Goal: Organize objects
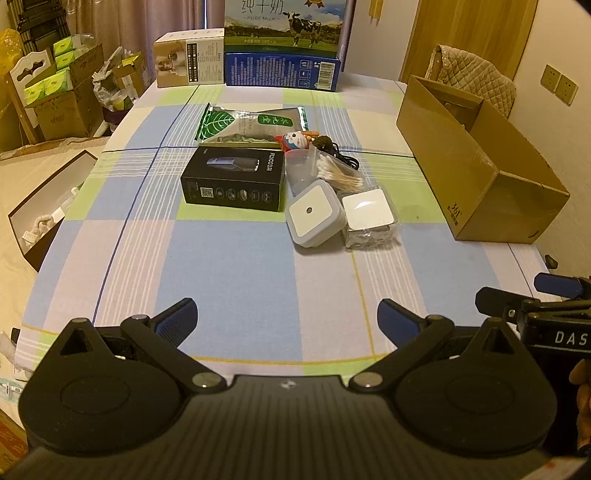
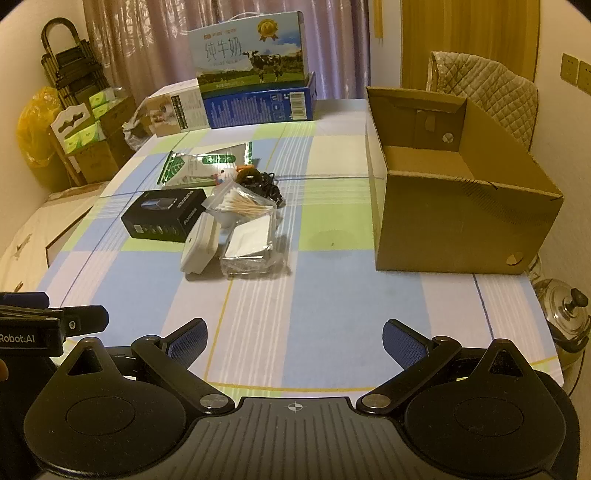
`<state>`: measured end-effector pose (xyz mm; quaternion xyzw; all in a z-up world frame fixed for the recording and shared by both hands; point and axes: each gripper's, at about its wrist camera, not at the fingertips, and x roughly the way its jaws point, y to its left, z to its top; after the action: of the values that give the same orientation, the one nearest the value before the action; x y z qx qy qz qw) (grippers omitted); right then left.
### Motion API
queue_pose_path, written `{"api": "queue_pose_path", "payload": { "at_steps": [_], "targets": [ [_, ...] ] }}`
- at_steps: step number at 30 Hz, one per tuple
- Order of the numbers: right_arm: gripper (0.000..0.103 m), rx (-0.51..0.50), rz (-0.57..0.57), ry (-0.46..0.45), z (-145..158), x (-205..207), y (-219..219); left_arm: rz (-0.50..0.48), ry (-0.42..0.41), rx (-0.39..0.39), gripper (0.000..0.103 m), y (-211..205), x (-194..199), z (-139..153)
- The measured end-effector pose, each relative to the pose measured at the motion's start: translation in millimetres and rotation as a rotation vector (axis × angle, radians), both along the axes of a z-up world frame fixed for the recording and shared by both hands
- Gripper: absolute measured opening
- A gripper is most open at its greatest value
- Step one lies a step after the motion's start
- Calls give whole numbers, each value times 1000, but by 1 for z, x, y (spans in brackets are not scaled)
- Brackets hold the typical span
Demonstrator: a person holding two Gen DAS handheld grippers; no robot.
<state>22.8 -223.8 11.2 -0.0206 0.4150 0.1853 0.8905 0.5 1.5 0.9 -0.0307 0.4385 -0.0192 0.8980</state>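
A pile of objects lies mid-table: a black shaver box (image 1: 236, 179) (image 2: 164, 219), a green leaf packet (image 1: 251, 123) (image 2: 205, 166), a bag of cotton swabs (image 1: 332, 173) (image 2: 243, 205), a grey-white night light (image 1: 314, 218) (image 2: 199, 247), a bagged white square device (image 1: 369, 218) (image 2: 249, 243), a Doraemon toy (image 1: 293, 142) and a black cable (image 1: 341, 153) (image 2: 266, 184). An open cardboard box (image 1: 480, 173) (image 2: 461, 199) stands to the right. My left gripper (image 1: 286, 317) and right gripper (image 2: 295, 338) are open and empty, over the near table edge, well short of the pile.
A milk carton (image 1: 288, 22) on a blue box (image 1: 282, 70) and a beige box (image 1: 188, 59) stand at the far edge of the checked tablecloth (image 1: 229, 266). A quilted chair (image 2: 487, 92) is behind the cardboard box. A metal kettle (image 2: 565, 314) sits beyond the right edge.
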Motion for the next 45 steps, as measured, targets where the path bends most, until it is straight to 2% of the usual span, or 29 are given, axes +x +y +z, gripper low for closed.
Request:
{"api": "queue_pose_path", "payload": {
  "at_steps": [45],
  "targets": [
    [99,5,23,7,-4,7,5,6,15,-9,102,5,10,0]
  ]
}}
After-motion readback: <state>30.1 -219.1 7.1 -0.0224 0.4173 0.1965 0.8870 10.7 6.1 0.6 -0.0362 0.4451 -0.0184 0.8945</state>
